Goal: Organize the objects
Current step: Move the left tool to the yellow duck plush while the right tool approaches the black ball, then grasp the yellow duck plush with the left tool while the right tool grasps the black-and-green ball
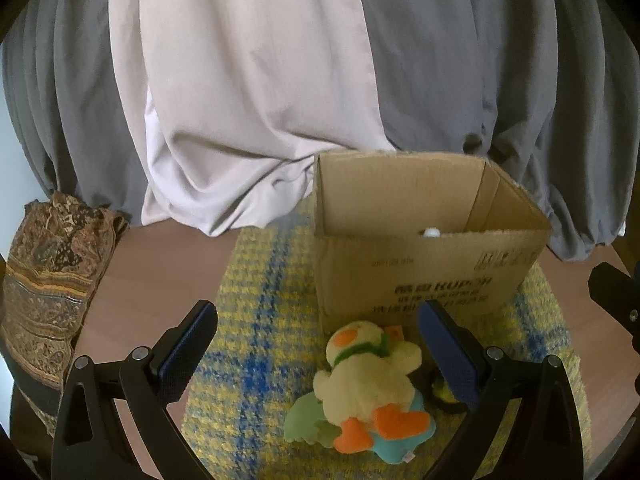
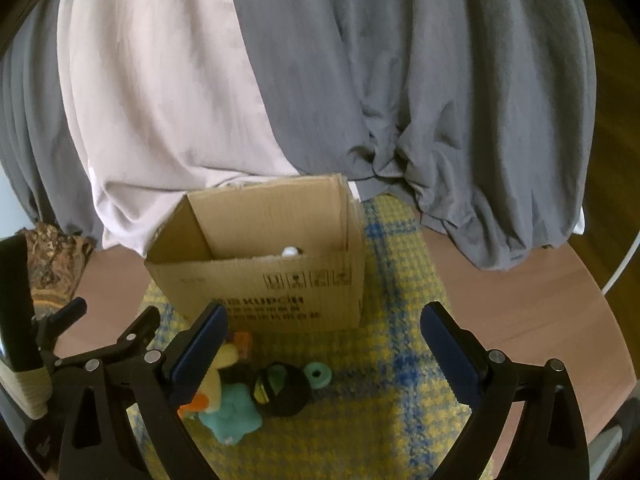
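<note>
Cardboard box one; plush duck one (both claws agape).

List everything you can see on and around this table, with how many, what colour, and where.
Open cardboard box: one, brown, back of the mat.
Small white object: one, inside the box, mostly hidden.
Plush duck toy: one, cream with orange feet, lying in front of the box.
Teal star-shaped plush: one, under the duck.
Black round toy: one, right of the plush.
Teal ring: one, beside the black toy.
Woven mat: one, yellow and blue.
Patterned cloth: one, brown, left table edge.
Curtains: grey and pale, behind.
Wooden table: one, reddish brown.
Left gripper: open.
Right gripper: open.
</note>
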Tool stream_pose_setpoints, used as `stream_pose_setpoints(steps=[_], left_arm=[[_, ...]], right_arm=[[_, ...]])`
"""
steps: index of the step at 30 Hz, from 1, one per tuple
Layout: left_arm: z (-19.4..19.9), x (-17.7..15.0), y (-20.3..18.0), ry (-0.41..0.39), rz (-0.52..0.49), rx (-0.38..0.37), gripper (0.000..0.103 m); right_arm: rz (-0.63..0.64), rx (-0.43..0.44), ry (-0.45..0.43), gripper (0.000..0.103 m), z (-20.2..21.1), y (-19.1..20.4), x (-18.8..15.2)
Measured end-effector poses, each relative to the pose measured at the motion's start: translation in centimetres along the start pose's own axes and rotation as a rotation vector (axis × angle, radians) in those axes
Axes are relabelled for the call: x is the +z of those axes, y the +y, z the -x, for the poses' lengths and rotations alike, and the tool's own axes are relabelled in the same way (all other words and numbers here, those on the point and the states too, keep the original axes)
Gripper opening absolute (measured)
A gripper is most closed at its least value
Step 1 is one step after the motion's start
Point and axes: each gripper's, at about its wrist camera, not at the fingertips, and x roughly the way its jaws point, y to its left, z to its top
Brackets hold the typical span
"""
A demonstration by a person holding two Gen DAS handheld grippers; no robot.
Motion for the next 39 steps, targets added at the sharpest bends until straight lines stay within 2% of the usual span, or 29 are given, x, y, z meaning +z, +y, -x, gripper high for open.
stream_pose_setpoints(steps=[13,34,38,39], left_arm=[[-2.1,-3.0,-1.8,0.061,-0.043,-0.031,0.102],[-6.1,-6.2,-3.2,0.176,-0.047,-0.066,0.102],[-6.9,-6.7,-3.1,0.202,-0.029,-0.085,0.100],[-7.1,-6.8,-3.1,0.205,-0.030,-0.087,0.095]], right_arm=[[-0.010,-0.028,0.061,0.097,-2.0,-1.2,-3.3],[-0.011,-0.066,0.135,0.097,-4.3,-1.9,-6.2],[-0.010,-0.070,0.148,0.097,-4.9,-1.9,-6.6],[-0.010,-0.070,0.152,0.097,-5.1,-1.9,-6.7]])
